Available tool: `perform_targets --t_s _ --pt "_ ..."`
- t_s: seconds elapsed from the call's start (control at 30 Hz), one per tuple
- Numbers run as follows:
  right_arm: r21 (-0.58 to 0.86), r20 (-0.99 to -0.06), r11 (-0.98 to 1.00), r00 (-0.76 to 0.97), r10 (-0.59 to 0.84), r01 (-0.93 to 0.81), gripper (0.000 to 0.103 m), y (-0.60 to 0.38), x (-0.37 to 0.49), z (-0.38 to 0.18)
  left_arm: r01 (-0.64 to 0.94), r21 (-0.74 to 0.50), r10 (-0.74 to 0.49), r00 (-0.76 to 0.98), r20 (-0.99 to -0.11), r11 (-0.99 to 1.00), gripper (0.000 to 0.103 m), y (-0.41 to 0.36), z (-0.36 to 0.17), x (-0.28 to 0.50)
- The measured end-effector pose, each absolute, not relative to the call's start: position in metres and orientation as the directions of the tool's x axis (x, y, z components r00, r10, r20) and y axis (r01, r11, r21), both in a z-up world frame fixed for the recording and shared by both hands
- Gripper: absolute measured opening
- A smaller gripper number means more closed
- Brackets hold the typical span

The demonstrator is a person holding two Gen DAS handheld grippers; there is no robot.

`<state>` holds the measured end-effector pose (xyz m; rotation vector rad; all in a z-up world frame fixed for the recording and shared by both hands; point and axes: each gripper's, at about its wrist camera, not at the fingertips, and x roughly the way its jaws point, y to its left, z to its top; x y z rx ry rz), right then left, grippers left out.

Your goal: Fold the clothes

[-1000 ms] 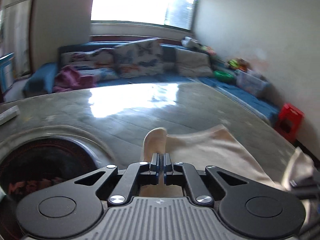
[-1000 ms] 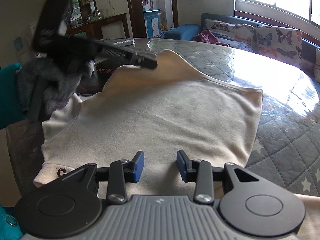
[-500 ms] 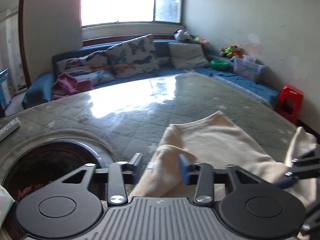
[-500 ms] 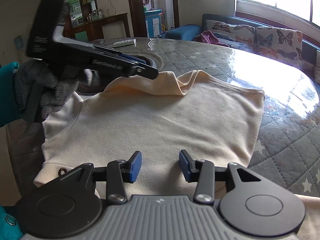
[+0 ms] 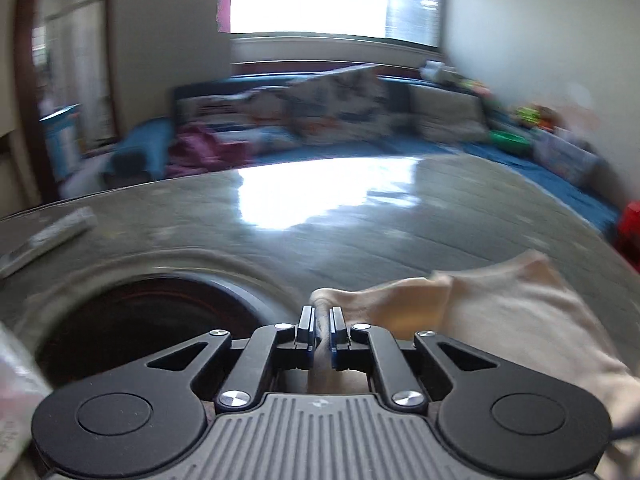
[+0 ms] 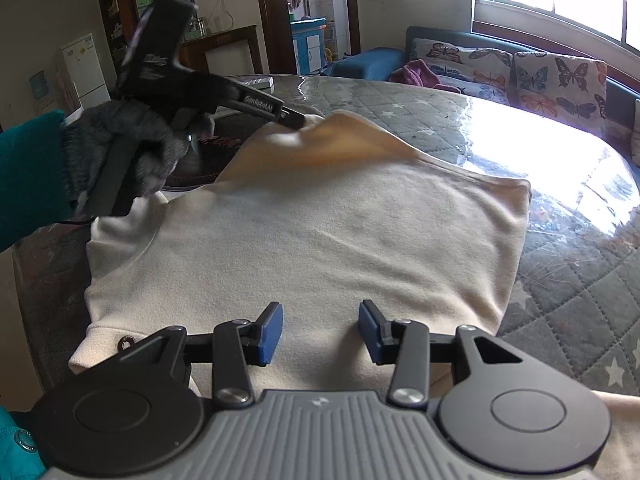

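Fold under way: left claw (image 6: pixel 298 122) clenched on cream fleece garment (image 6: pixel 312 236); right claw (image 6: pixel 320 330) released.
Risk: thin pinch slipping, dropping lifted edge.

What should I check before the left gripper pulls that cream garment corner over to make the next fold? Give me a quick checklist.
1. Left gripper pinching the cream garment: ok, cloth sits between its closed pads.
2. Pinched corner clear of the table: ok, it is raised into a peak.
3. Right gripper out of the fold: ok, open above the near edge, nothing between its pads.
4. Garment body flat: ok, only light wrinkles.
5. Near edge anchored: not ok, nothing presses it down.
6. Dark round recess beside the pinch clear of cloth: cannot tell.
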<state>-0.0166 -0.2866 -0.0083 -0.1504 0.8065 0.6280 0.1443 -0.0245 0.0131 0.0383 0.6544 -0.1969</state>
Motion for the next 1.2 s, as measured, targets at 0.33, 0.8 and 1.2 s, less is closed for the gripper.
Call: perform_targets --t_s 0.33,0.8,1.2 --pt "0.162 -0.708 0.804 0.5 0.498 -0.572 0.046 -0.291 -0.011 -0.002 0.182 -0.045 -0.172 0.78 -0.602 0.982 0.015 -0.013 0.018 0.139" --pt "0.103 -0.713 0.848 0.556 0.427 -0.519 0.046 -0.303 -0.003 0.002 0.199 -0.004 -0.152 0.735 -0.66 0.98 0.016 -0.026 -0.003 0.153" --pt "0.077 -0.712 0.864 0.579 0.397 -0.498 0.046 -0.31 -0.019 0.001 0.315 -0.066 -0.286 0.73 -0.621 0.947 0.034 -0.039 0.026 0.065"
